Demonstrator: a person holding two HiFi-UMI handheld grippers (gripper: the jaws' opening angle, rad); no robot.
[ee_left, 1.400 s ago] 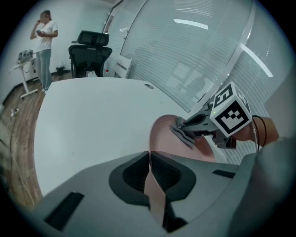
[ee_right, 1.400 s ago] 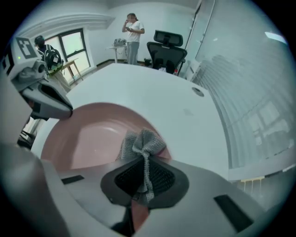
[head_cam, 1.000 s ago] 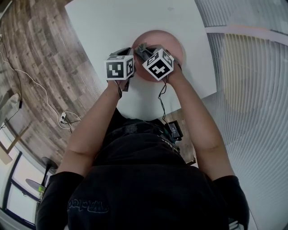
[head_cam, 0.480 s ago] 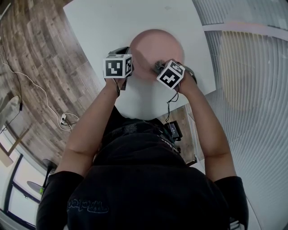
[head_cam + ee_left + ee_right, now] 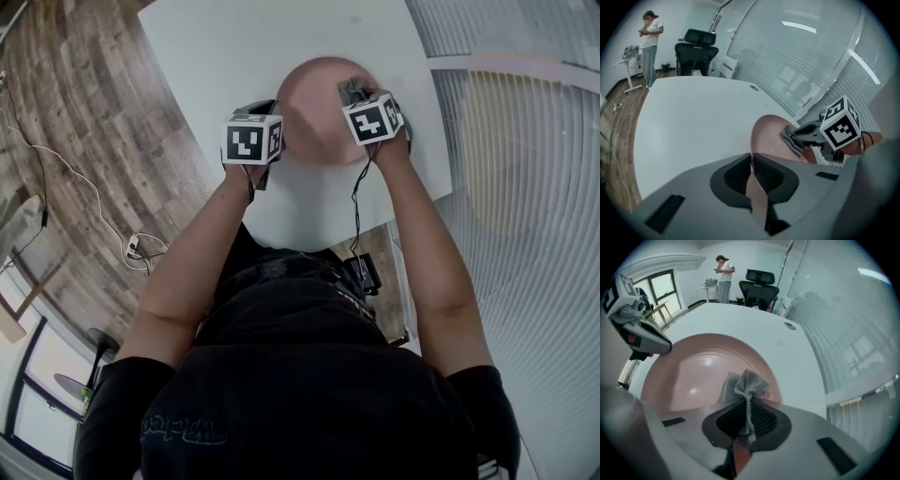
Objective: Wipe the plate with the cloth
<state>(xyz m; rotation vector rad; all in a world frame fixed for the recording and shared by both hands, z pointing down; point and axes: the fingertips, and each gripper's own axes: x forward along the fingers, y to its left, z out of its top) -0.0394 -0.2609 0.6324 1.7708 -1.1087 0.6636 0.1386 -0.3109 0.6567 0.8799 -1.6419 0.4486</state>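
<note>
A round pink plate (image 5: 317, 117) lies on the white table (image 5: 244, 47). My left gripper (image 5: 274, 129) stays at the plate's left rim, shut on it; in the left gripper view the pink edge (image 5: 754, 192) runs between the closed jaws of the left gripper (image 5: 751, 161). My right gripper (image 5: 361, 98) hangs over the plate's right side, pointing steeply down, shut on a bunched grey cloth (image 5: 352, 88). In the right gripper view the cloth (image 5: 743, 386) sticks out past the right gripper (image 5: 746, 420) and rests on the plate (image 5: 689, 376) near its right rim.
The table's near edge (image 5: 309, 234) is close to my body, and a wall of blinds (image 5: 525, 187) runs along the right. At the table's far end stand a black office chair (image 5: 761, 284) and a person (image 5: 724, 277). Cables (image 5: 131, 248) lie on the wooden floor.
My right gripper has swept the cloth from the plate's near left part across to its right side. The left gripper has kept its hold on the rim and stayed in place.
</note>
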